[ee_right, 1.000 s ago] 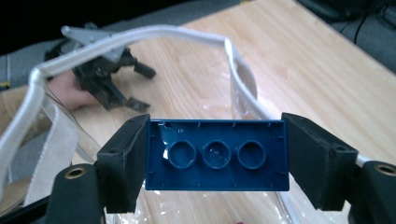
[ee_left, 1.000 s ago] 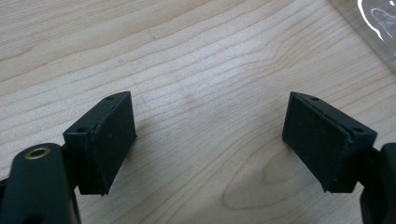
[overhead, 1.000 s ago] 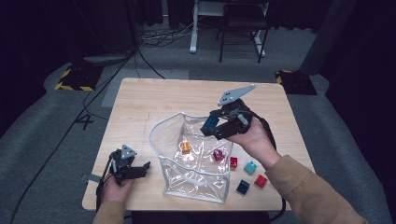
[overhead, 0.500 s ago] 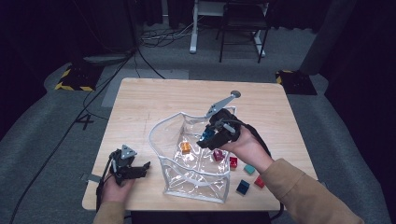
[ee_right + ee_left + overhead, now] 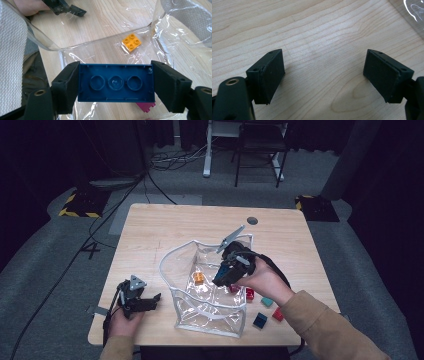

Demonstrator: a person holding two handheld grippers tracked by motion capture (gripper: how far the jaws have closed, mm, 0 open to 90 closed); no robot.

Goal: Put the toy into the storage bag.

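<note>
Plainly, the right claw (image 5: 115, 86) is clamped on a dark blue brick (image 5: 115, 83), one pad on each short end, with the brick's hollow underside and its three round tubes facing the right gripper view. The high view puts the right claw (image 5: 227, 272) over the open mouth of a clear plastic bag (image 5: 186, 254) that lies in the middle of the wooden table (image 5: 150, 227). An orange brick (image 5: 199, 277) sits on the bag's floor, and in the right gripper view the same orange brick (image 5: 131, 43) lies beyond the held one, well apart from it, while a magenta brick (image 5: 146, 107) peeks out just below the blue one.

The left claw (image 5: 152, 301) rests near the table's front left corner, just beside the bag, with its jaws spread wide and nothing between them. The left gripper view confirms this: bare wood shows between the left claw's (image 5: 324, 75) two pads.

On the table to the right of the bag lie a red brick (image 5: 249, 294), a teal brick (image 5: 267, 302), a second red brick (image 5: 278, 314) and a navy brick (image 5: 259, 320).
</note>
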